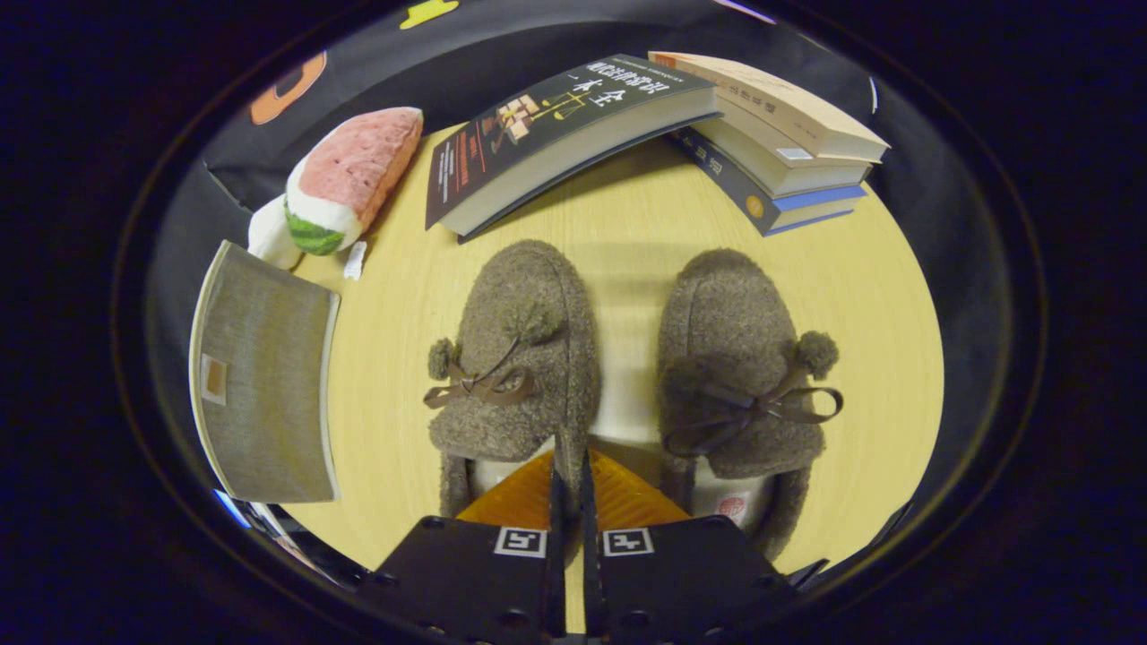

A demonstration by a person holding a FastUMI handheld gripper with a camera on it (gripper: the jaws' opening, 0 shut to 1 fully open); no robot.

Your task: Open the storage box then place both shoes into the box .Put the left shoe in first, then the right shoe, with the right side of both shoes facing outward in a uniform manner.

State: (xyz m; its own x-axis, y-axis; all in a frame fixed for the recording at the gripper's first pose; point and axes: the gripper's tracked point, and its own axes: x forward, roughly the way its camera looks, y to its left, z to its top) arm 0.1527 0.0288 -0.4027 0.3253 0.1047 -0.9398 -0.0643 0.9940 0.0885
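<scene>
Your gripper (571,475) sits nearest, its two fingers pressed close together with only a thin slit between them, and the inner side wall of the left shoe (515,358) appears to be pinched in that slit, so the gripper is clenched on that shoe's rim. The left shoe is a fuzzy brown slipper with a small bow and pompoms, lying flat on the pale wooden surface (627,233), toe pointing away from you. Just beside it, across a narrow strip of bare wood, lies the right shoe (739,367), a matching slipper with its own bow, also toe away. Off the left shoe's other side, near the surface's border, rests the storage box (264,376), a grey fabric panel with a small tag, looking flat and shut. Beyond the left shoe's toe lies a dark-covered book (556,125), propped at a tilt. Further to one side of that book rests a watermelon-slice plush toy (345,179), and to the other side a stack of books (780,134).
</scene>
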